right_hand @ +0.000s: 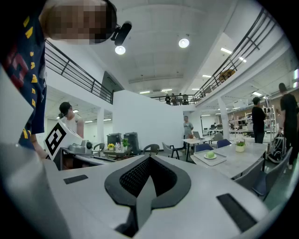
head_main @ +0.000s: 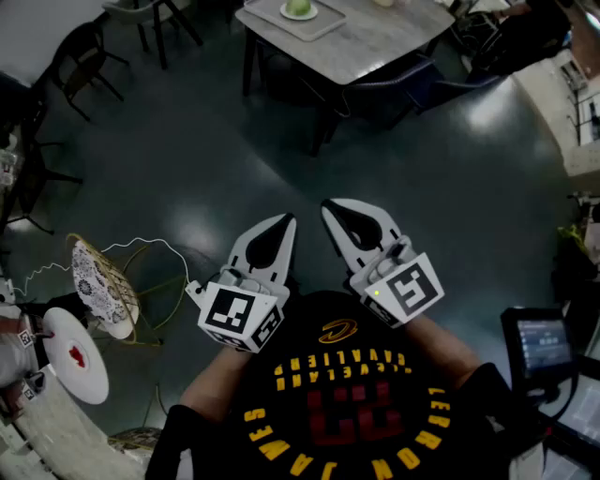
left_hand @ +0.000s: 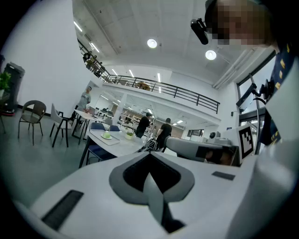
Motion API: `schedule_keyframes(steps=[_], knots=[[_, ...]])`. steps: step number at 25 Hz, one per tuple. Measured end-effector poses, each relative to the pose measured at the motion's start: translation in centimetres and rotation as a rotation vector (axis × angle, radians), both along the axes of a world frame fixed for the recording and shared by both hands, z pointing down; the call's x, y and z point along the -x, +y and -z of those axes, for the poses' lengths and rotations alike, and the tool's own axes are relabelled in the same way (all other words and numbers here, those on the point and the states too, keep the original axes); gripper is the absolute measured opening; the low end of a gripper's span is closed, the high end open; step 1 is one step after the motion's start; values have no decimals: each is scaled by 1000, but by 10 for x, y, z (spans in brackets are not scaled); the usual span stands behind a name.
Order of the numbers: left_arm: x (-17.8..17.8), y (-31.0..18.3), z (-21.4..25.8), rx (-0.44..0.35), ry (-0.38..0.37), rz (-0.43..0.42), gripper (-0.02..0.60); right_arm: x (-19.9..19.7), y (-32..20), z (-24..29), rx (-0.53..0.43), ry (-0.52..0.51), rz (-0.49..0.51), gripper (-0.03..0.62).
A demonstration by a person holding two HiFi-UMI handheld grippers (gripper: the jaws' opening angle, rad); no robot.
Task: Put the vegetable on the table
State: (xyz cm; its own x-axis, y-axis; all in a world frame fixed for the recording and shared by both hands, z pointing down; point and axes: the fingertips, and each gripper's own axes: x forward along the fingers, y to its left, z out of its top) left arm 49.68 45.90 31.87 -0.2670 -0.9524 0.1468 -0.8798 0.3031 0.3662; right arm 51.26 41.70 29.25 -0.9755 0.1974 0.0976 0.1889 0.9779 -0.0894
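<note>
- Both grippers were held close in front of the person's chest in the head view, the left gripper and the right gripper side by side. Their tips pointed across the dark floor toward the desk.
- Each pair of fingers was clenched tip to tip with nothing between them; both gripper views showed only open room beyond the closed tips.
- One green vegetable lay on a small plate upon a tray, toward the left end of that desk as the head view showed it. It was well apart from both grippers.
- No grasp looked to have begun, so I judged the step in hand to be the approach.
- A chair stood tucked at the desk's near side. Coming in by the tray's corner would likely have kept the arms clear of it.
- For a good pick, the fingers of one gripper should part before descending, straddle the vegetable from above and close gently on its widest part. A round thing may roll or squirt out of a hard pinch.
- The light plate might slide under a sideways nudge, so the other gripper could steady the tray's rim.
- Bare desk beside the tray seemed free. Letting go only once the vegetable rested there would guard against it rolling off.
</note>
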Motion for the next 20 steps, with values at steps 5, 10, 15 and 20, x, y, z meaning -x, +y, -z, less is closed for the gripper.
schedule_keyframes(steps=[5, 10, 15, 20], knots=[[-87, -21, -8, 32, -18, -22, 0, -85, -22, -9, 50, -3, -14, 3], [-169, -19, -27, 116, 6, 11, 0, -161, -38, -40, 144, 33, -29, 3], [-210, 11, -33, 172, 30, 88, 0, -206, -32, -48, 249, 40, -44, 3], [-228, 10, -21, 168, -11, 93, 0, -218, -25, -44, 270, 10, -21, 3]])
